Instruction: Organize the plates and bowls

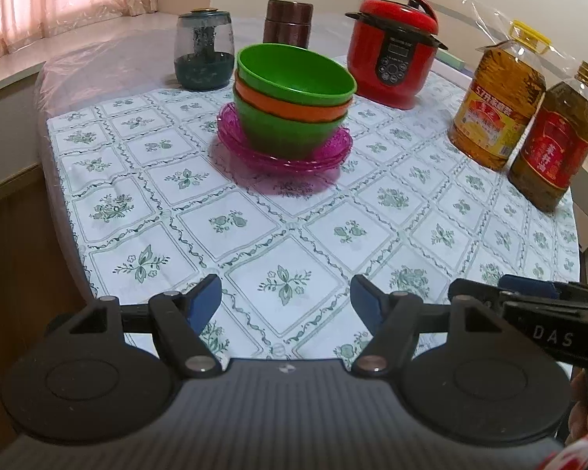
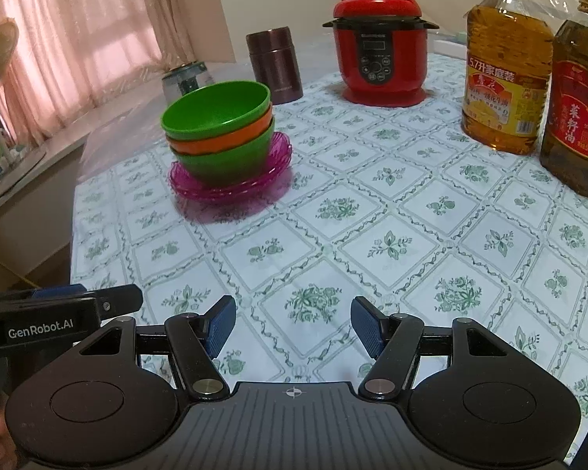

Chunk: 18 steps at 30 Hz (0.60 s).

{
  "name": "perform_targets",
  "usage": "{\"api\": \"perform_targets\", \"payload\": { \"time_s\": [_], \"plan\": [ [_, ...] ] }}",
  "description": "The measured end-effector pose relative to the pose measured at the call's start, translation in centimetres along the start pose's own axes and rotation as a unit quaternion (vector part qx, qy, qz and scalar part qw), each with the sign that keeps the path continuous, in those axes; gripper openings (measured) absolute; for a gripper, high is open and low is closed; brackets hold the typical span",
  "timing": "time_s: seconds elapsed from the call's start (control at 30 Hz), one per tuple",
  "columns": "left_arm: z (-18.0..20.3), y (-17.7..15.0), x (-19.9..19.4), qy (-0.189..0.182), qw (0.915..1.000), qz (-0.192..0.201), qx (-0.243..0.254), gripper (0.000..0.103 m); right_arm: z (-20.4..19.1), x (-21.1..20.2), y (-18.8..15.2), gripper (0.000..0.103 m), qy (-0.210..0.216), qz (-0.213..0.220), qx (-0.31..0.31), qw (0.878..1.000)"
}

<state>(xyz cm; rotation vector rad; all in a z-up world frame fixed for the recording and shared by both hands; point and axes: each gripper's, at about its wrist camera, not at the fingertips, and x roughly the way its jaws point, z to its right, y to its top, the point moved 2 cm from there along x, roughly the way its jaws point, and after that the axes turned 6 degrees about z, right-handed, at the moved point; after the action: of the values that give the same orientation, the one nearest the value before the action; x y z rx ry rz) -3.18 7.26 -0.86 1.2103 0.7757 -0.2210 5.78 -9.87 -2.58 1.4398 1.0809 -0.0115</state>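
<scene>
A stack of three bowls [image 1: 294, 94], green over orange over green, stands on a stack of pink translucent plates [image 1: 282, 156] in the middle of the table. The same stack of bowls [image 2: 219, 133] and plates [image 2: 231, 188] shows at the left in the right wrist view. My left gripper [image 1: 285, 301] is open and empty, low over the near part of the table, well short of the stack. My right gripper [image 2: 293, 327] is open and empty, beside the left one, also far from the stack.
A red rice cooker [image 1: 394, 47], a brown canister [image 1: 288, 23] and a glass jar [image 1: 204, 51] stand behind the stack. Two oil bottles [image 1: 498, 102] [image 1: 556, 137] stand at the right. The patterned tablecloth [image 1: 254, 227] ends at the left table edge.
</scene>
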Motion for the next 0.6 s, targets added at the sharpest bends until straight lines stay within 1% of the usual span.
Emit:
{"api": "perform_targets", "payload": {
  "time_s": [0.6],
  "plan": [
    [0.41, -0.53, -0.08, -0.002, 1.0000, -0.007, 0.001, 0.070, 0.04, 0.19, -0.33, 0.065, 0.004, -0.004, 0.003, 1.000]
  ]
}}
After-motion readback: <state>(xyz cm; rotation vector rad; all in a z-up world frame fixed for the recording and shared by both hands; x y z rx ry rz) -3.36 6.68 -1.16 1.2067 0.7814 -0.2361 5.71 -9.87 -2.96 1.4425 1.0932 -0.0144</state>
